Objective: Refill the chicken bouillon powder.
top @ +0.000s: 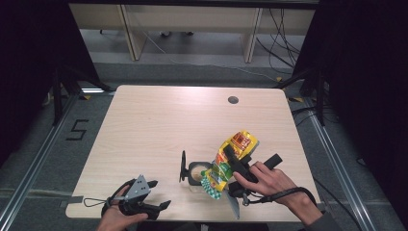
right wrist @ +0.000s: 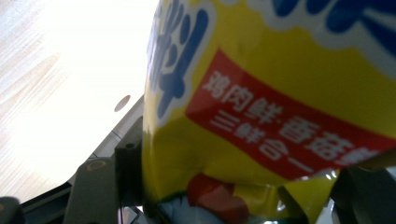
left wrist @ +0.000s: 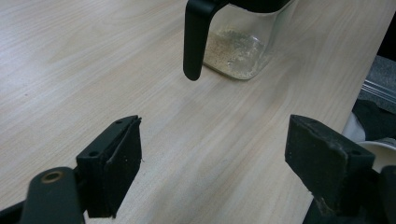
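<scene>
A yellow snack-style bag [top: 234, 147] with red and green print hangs tilted above the table, its lower end beside the mouth of a clear jar [top: 196, 174]. My right gripper [top: 235, 164] is shut on that bag; in the right gripper view the yellow bag [right wrist: 261, 107] sits between both jaws. The jar [left wrist: 238, 46] has a black handle [left wrist: 194, 39] and a thin layer of pale granules at its bottom. My left gripper [top: 159, 194] rests near the table's front left edge, open and empty, and its view shows it [left wrist: 215, 158] facing the jar.
The light wooden table [top: 168, 125] has a round cable hole [top: 233, 100] at the back right. Dark stands and cables flank the table on the floor. Desk legs stand beyond the far edge.
</scene>
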Motion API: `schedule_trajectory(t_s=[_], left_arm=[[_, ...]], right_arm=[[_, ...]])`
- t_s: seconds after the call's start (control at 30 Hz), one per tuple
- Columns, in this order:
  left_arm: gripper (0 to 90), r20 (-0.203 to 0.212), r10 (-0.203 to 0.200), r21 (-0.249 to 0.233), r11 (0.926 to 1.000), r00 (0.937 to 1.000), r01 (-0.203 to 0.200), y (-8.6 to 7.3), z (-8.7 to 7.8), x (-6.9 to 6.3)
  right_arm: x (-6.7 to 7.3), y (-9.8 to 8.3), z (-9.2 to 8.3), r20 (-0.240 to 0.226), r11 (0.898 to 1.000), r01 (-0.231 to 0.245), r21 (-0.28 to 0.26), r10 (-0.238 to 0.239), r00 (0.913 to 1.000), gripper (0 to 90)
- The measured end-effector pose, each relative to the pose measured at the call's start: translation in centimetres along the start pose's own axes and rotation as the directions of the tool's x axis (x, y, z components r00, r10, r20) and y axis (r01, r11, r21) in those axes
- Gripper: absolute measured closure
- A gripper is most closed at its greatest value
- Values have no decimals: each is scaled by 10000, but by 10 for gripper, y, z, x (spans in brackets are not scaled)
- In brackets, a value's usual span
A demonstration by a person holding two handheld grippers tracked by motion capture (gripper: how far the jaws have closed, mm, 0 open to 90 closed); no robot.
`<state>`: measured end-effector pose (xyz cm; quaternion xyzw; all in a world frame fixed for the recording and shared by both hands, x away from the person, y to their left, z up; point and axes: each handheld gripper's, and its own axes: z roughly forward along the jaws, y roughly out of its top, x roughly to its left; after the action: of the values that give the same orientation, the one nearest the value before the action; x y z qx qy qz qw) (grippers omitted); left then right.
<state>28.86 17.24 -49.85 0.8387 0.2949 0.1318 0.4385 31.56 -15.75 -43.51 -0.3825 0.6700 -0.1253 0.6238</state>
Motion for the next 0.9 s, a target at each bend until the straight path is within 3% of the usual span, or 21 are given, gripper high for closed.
schedule_trajectory(t_s=[0.1,0.17,0.2,0.27,0.3,0.33,0.37,0.67,0.7,0.73,0.8,0.9], left_arm=[[184,7,-23,-45,10000,10000,23,0,0,0],[184,11,-33,-44,10000,10000,33,0,0,0],[184,15,-24,-44,10000,10000,24,0,0,0],[184,14,-6,-31,10000,10000,6,0,0,0],[184,22,-65,-84,9999,10000,65,0,1,0],[184,44,-132,-140,9998,9999,133,0,1,-1],[184,50,-145,-138,9998,9999,146,0,1,-1],[184,13,-6,-39,10000,10000,6,0,0,0],[184,9,-16,-44,10000,10000,16,0,0,0],[184,7,-2,-2,10000,10000,2,0,0,0],[184,2,-16,-80,10000,10000,16,0,0,0],[184,25,-145,-137,9998,9999,146,0,0,-1]], right_arm=[[-3,1,2,6,9982,481,-358,-481,9988,357],[2,0,0,7,9997,-240,19,240,9997,357],[-3,0,2,19,9983,449,-371,-449,9990,357],[1,0,0,-32,9999,-110,0,110,9999,358],[-4,0,3,-14,9974,617,-376,-618,9981,358],[-4,0,2,597,9955,852,-406,-827,9948,358],[4,-2,1,650,9994,-238,-242,253,9976,359],[3,-2,0,618,9996,-251,-147,259,9978,359],[2,-2,0,606,9999,-26,-156,36,9982,359],[-1,-1,-1,103,9999,104,-44,-104,9999,359],[-7,-1,1,81,9953,900,-370,-898,9959,359],[-9,-1,0,109,9944,991,-369,-987,9951,360]])
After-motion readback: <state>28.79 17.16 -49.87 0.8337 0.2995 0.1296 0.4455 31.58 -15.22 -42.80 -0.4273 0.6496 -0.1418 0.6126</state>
